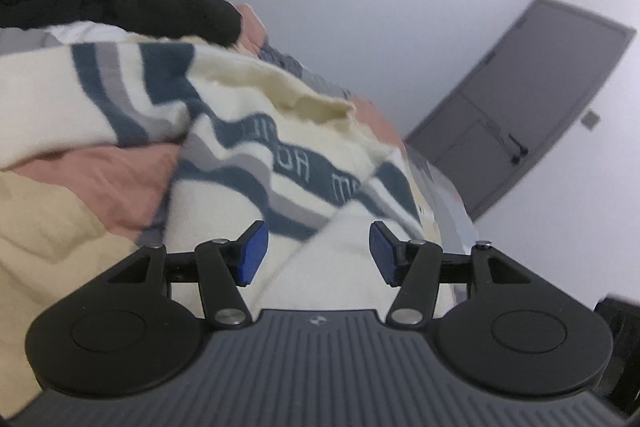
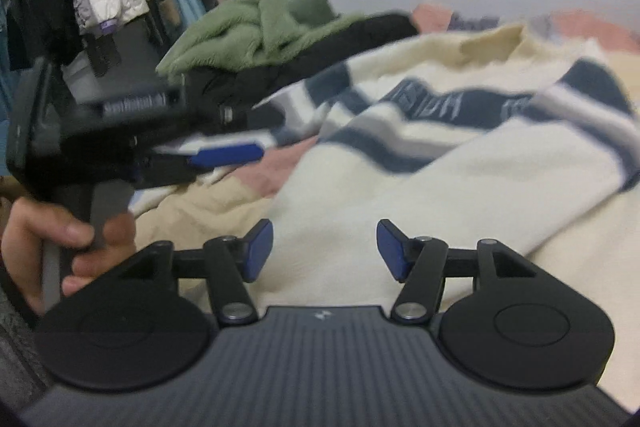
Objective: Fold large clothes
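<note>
Over the cream striped sweater (image 1: 224,131), both the left tool (image 1: 316,253) and right tool (image 2: 325,250) gape, holding nothing.

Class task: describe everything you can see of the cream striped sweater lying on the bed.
The cream sweater looks thick, soft and fuzzy, like knitted wool. Dark blue and grey bands cross it, and one blue band carries pale lettering too blurred to read. It lies loosely spread and rumpled, partly folded over itself, on pink and pale yellow bedding. A black garment lies at its far edge. Neither gripper's pads touch it.
</note>
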